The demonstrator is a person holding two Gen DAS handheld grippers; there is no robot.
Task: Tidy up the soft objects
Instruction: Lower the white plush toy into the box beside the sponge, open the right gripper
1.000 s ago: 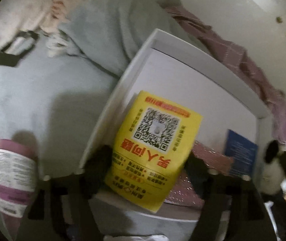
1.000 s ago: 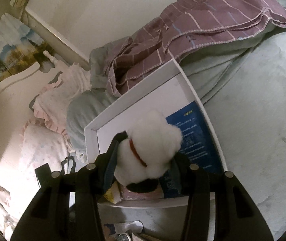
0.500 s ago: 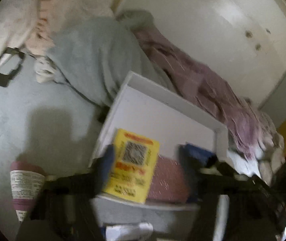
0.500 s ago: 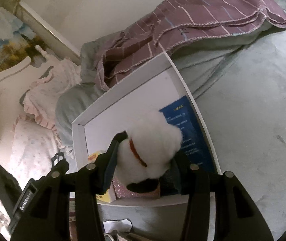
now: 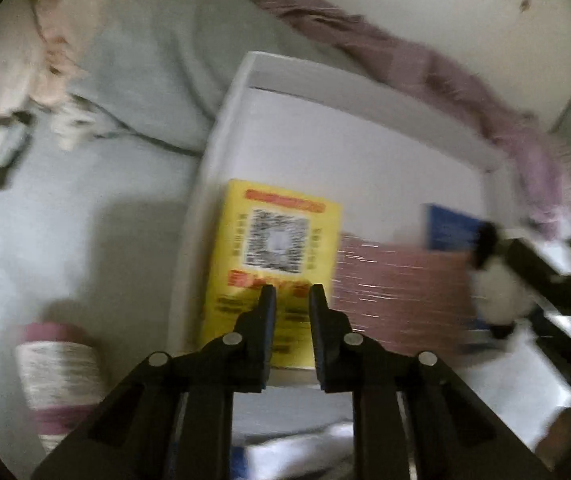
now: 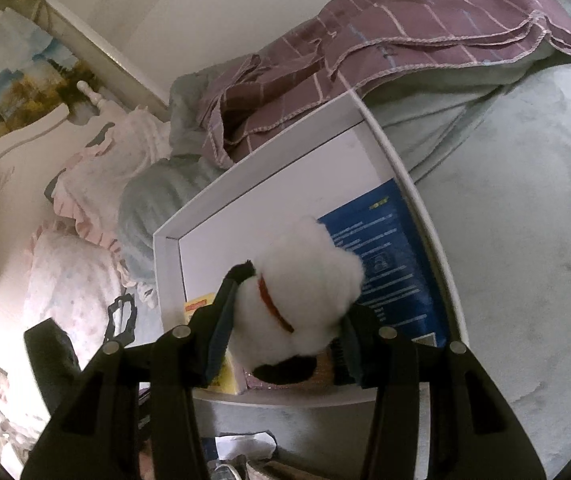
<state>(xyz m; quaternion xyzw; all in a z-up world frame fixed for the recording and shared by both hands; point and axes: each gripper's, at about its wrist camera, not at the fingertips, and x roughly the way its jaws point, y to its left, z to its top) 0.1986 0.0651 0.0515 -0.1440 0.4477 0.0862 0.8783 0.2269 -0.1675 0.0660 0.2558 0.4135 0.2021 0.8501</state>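
Plush toy [image 6: 305, 280], white and fluffy with a red collar and black patches, is the soft thing in hand: it hangs pinched between the fingers of the right gripper [image 6: 285, 320] over the near edge of the white box [image 6: 253, 188]. That is getting ahead, though, since the biggest thing in the room is the bed [image 6: 525, 240] under its grey-blue sheet, which carries everything else. A purple checked blanket [image 6: 405, 32] is heaped along the far side by the wall, its folds touching the far edge of the box. A grey-blue quilt [image 5: 157, 64] is bunched against the box's far left corner, with a pale pink ruffled pillow [image 6: 97, 184] beyond it near the headboard. The box is shallow, open-topped and lies flat on the sheet. Inside, a blue packet [image 6: 389, 264] lies along the right wall, a pink glittery pouch [image 5: 397, 296] lies at the near edge in the middle, and a yellow packet [image 5: 273, 264] with a QR code lies in the near left corner, just beside the pouch. Outside the left wall, well apart, a pink and white tube [image 5: 57, 376] lies on the sheet. The left gripper [image 5: 289, 300] hovers over the near end of the yellow packet, its fingers drawn almost together with only a narrow gap and nothing between them.
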